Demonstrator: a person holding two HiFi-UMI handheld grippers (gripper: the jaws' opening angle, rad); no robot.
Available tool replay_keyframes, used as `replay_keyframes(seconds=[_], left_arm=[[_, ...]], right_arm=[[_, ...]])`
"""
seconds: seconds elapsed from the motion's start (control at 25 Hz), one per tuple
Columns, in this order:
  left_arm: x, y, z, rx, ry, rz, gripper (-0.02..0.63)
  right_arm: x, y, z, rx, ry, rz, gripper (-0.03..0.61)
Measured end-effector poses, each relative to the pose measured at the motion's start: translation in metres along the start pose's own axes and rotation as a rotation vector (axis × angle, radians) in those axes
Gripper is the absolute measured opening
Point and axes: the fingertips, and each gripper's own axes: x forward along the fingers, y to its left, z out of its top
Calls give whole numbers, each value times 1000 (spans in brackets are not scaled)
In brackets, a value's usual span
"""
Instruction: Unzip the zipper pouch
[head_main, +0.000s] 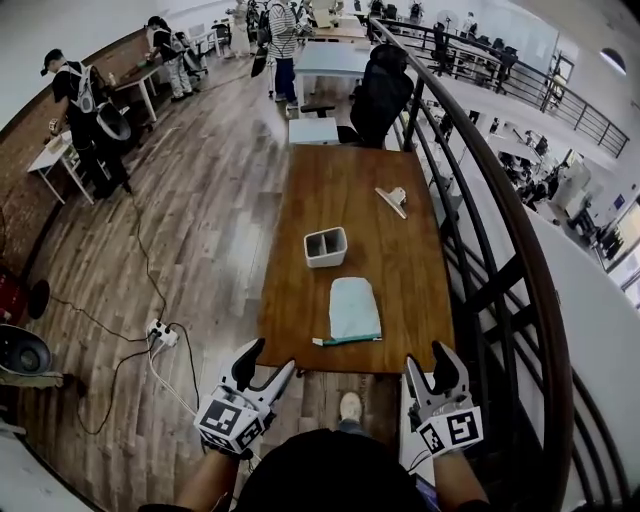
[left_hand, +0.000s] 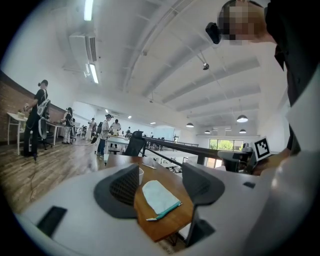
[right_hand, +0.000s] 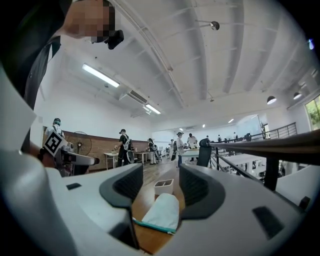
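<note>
Lying flat near the front edge of the long brown wooden table (head_main: 350, 190), the pale green fabric zipper pouch (head_main: 354, 308) turns its teal zipper side toward the person. The left gripper (head_main: 272, 357) and right gripper (head_main: 426, 355) hover short of that edge, jaws apart, holding nothing.
</note>
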Motion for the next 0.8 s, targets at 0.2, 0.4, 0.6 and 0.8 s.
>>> replay_keyframes(seconds=[0.2,0.4,0.6,0.8], left_arm=[[46,-7,-10,19,48,-23,276],[90,-24,-28,36,111,-84,265],[130,-42,-70,58,237,-143,256],[161,-47,-115,68,380,-175,256]], right_arm=[[31,-36,-8,9,21,31,212],[56,-68,-20,19,64,59,209],[74,-86,-34,9,111,111,209],[82,-103,-47,23,148,143,209]])
